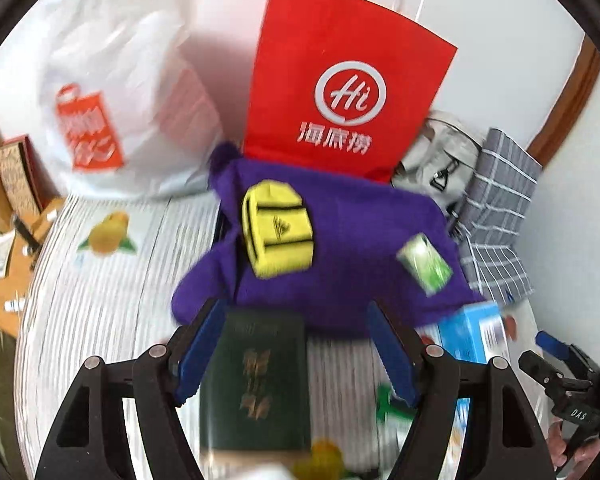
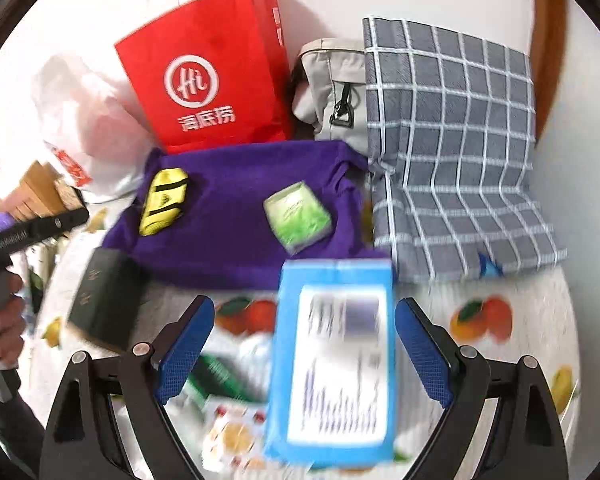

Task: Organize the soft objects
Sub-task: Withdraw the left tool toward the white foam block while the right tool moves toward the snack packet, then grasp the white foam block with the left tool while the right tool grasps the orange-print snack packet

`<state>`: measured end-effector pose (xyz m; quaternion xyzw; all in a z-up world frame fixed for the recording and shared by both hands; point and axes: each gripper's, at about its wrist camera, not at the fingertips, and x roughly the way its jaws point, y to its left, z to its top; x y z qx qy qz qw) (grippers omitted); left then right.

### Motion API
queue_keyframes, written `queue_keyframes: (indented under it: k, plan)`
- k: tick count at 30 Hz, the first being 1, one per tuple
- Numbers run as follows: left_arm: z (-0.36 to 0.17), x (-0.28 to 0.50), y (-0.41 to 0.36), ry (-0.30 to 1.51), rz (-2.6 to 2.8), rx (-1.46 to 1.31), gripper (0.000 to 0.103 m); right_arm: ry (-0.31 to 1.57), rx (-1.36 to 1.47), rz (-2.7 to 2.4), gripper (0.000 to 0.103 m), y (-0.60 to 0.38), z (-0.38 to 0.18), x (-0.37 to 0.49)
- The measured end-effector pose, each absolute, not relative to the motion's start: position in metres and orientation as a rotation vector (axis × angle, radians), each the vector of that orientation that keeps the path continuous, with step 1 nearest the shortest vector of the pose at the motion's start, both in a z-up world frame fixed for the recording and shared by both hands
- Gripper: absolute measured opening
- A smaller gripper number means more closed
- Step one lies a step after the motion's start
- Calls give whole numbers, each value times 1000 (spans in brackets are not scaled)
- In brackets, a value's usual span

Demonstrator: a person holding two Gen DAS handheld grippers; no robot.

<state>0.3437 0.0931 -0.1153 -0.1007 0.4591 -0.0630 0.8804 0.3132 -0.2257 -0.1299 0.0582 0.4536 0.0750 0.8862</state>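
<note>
L gripper (image 1: 296, 348) was released, jaws wide w/ nothing pinched; the dark green booklet (image 1: 256, 380) lay flat on the striped fruit-print tablecloth (image 1: 100, 280) under the gap between the blue pads, not gripped. R gripper (image 2: 304, 348) was likewise spread open, pads clear of the blue pack (image 2: 332, 360) lying between them. The purple cloth (image 1: 340, 240) sat spread at the far-middle of the table, touching the base of the red paper bag (image 1: 340, 68), w/ 2 small items on top: a yellow mini backpack (image 1: 276, 232) toward the left & a green packet (image 1: 424, 264) toward the right. Grey checked fabric (image 2: 452, 140) & a beige bag (image 2: 332, 84) were far right; a white plastic bag (image 1: 112, 80) far left. Judged from this: sorting looked early-to-mid; nothing was in hand, cloth still unfolded w/ clutter on it, soft pieces not yet gathered in 1 place. Pics blurred, so finer detail unclear
</note>
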Motion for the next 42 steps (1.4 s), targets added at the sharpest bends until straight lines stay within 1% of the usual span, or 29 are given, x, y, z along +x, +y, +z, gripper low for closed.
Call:
queue_keyframes:
  k: [3, 6, 8, 13, 20, 23, 27, 31, 35, 42]
  plan:
    - [-122, 316, 102, 981, -158, -228, 72, 944, 184, 209, 91, -229, -137, 283]
    - [-128, 288, 107, 982, -152, -207, 72, 1006, 186, 207, 91, -233, -147, 255]
    - [-134, 273, 109, 985, -145, -185, 72, 1046, 193, 174, 89, -235, -155, 239]
    - [-163, 245, 108, 1023, -163, -118, 72, 1006, 183, 174, 89, -234, -163, 197]
    - [-205, 241, 101, 1093, -187, -102, 72, 972, 191, 184, 89, -225, -164, 156]
    - [-209, 230, 98, 1052, -218, -120, 74, 970, 193, 186, 89, -225, -164, 147]
    - [-212, 217, 90, 1065, -305, -123, 79, 956, 123, 168, 89, -219, -165, 137]
    - [-219, 205, 84, 1113, -314, -92, 79, 962, 93, 162, 89, -214, -172, 135]
    - [-218, 195, 81, 1081, -275, -61, 79, 976, 97, 171, 89, -212, -182, 138]
    - [-217, 208, 91, 1071, -196, -155, 79, 996, 105, 172, 89, -209, -192, 143]
